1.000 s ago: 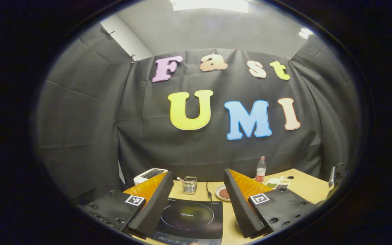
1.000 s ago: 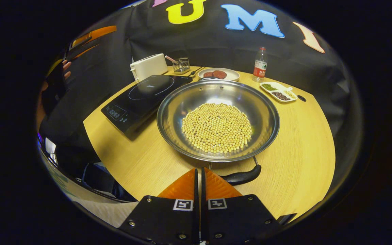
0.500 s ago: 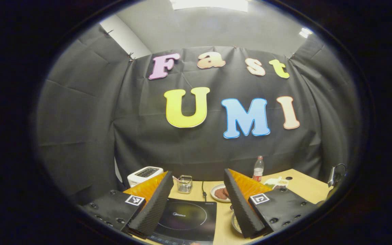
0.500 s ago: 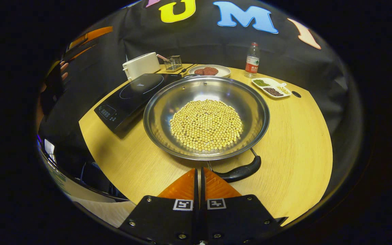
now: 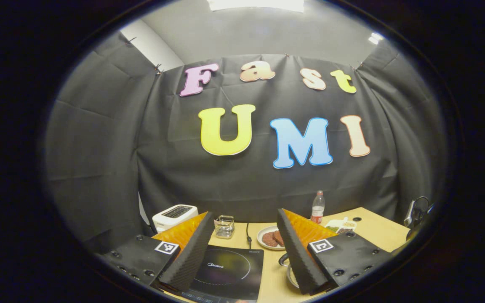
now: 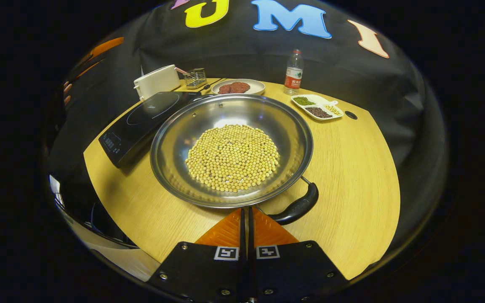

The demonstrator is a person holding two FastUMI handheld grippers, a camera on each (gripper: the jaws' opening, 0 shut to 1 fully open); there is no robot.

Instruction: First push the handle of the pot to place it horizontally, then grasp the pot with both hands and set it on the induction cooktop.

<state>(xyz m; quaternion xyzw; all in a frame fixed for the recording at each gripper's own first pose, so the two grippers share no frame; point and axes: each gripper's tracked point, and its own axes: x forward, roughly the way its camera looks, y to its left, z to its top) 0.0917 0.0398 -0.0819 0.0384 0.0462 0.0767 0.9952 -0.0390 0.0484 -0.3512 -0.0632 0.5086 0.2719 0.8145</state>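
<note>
So the whole thing sits on a light wood-grain table [image 6: 352, 168] with a rounded front edge, boxed in by black cloth walls, with a pale ceiling and a bright light panel visible up top in the left gripper view. There's a small dark round hole in the tabletop near the far right corner.

The pot [image 6: 231, 149] is a wide shiny steel pan sitting flat on the table, roughly mid-table, with a heap of yellow beans [image 6: 233, 156] piled in the middle. Its black handle [image 6: 296, 205] sticks out at the near-right side, running at a slant. The induction cooktop [image 6: 141, 122] is just left of the pot, the pot's rim right up against or slightly overlapping its edge (hard to call which from this angle).

The right gripper [image 6: 246, 219] has its fingers closed together with only a thin slit between them, holding nothing, tips just at the pot's near rim beside the handle's inner end. Can't tell if they're actually touching the handle.

The left gripper [image 5: 244, 246] is wide open, empty, held up above the cooktop [image 5: 225, 271], with a sliver of the pot [image 5: 289, 273] peeking beside its right finger.

Along the back: a white toaster [image 6: 157, 81], a little wire basket [image 6: 195, 78], a plate with brown patties [image 6: 238, 87], a water bottle [image 6: 294, 73], and a white divided dish of beans [image 6: 317, 107].
</note>
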